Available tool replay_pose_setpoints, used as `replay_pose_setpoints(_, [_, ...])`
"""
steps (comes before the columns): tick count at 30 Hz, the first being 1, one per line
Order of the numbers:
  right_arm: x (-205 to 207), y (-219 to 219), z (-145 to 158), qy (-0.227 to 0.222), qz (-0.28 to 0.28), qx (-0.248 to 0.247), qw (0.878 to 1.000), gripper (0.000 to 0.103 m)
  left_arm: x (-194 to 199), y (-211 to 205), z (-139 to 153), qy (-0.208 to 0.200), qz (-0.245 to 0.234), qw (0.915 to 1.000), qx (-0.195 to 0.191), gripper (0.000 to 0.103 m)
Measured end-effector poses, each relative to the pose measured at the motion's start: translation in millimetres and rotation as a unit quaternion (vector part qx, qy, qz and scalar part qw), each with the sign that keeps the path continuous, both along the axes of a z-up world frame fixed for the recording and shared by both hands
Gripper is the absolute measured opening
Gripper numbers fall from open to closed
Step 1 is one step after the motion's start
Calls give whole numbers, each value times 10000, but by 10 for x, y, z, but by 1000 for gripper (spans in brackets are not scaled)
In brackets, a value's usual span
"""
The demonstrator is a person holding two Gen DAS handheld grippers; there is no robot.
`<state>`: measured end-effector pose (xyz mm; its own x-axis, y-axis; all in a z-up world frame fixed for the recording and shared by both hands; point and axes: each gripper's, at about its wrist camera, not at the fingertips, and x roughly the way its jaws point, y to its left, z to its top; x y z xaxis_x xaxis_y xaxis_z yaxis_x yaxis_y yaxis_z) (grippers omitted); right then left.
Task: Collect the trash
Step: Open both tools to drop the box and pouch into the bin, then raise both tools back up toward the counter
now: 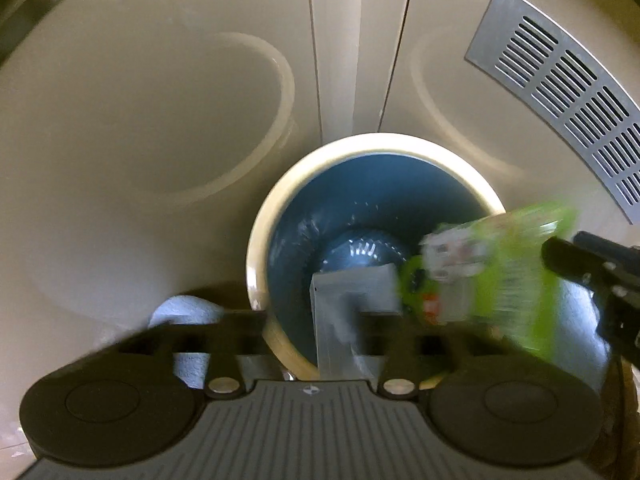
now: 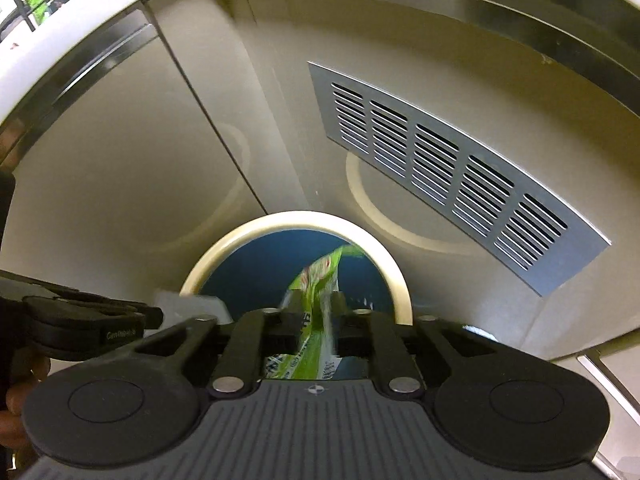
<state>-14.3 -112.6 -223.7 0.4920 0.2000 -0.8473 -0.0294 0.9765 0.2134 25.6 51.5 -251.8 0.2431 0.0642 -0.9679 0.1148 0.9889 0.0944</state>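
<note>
A round trash bin (image 1: 260, 240) with a cream rim and a dark blue liner stands on the floor; it also shows in the right wrist view (image 2: 224, 248). My left gripper (image 1: 316, 320) hangs over its near rim, with a grey flat piece (image 1: 352, 288) in front of its fingers; whether they clamp it I cannot tell. My right gripper (image 2: 316, 312) is shut on a green snack wrapper (image 2: 320, 280) and holds it over the bin's opening. The wrapper (image 1: 500, 272) and the right gripper also show at the right of the left wrist view. A white crumpled scrap (image 1: 180, 308) lies left of the bin.
Beige cabinet doors (image 1: 160, 100) stand behind the bin. A metal vent grille (image 2: 440, 168) is set in the right door. A white counter edge (image 2: 60, 32) runs above. The left gripper (image 2: 80, 320) shows at the left of the right wrist view.
</note>
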Motion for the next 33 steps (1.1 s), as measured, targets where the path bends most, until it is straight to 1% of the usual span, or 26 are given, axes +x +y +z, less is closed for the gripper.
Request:
replay_pose_setpoints(1, [-10,-6,1,0,-21,6,10000,51,-18,22,5,-79,4,10000,-11,103])
replay_pose_setpoints(2, [-26,-12,9,-8,-24,24,10000,57,-42,27,22,-200,22,9998,31,103])
replay_pose_setpoints(3, [-43,-14,21,-8,-25,26,10000,59,-57,23,26,-220,8,9997,119,103])
replay_pose_setpoints(5, [-85,-35,73,-33,-52,-7,10000,62,-68,22,28,-122,-25,9997,211,103])
replay_pose_setpoints(7, [-133,-31,143,-104,-42,-25,9999,64,-105,48,80,-137,28,9997,191,103])
replay_pose_setpoints(11, [-296,-82,339,-456,53,-73,9989,74,-219,75,270,-224,70,9996,175,103])
replay_pose_setpoints(12, [-349,-84,397,-539,79,-70,9985,75,-262,86,336,-269,82,9995,145,103])
replay_pose_setpoints(17, [-613,-87,673,-876,283,90,9957,79,-520,146,763,-640,86,9979,-32,103])
replay_pose_setpoints(18, [-653,-119,747,-958,330,88,9948,81,-570,147,852,-711,88,9974,-60,103])
replay_pose_setpoints(23, [-868,-164,1032,-1319,462,114,9901,82,-822,104,1328,-987,31,9950,-147,103])
replay_pose_setpoints(29, [-1157,-275,1351,-1715,468,296,9836,83,-1142,-87,1829,-1316,-258,9909,78,103])
replay_pose_setpoints(33, [-1277,-330,1504,-1950,454,395,9790,84,-1352,-119,2162,-1441,-322,9890,109,103])
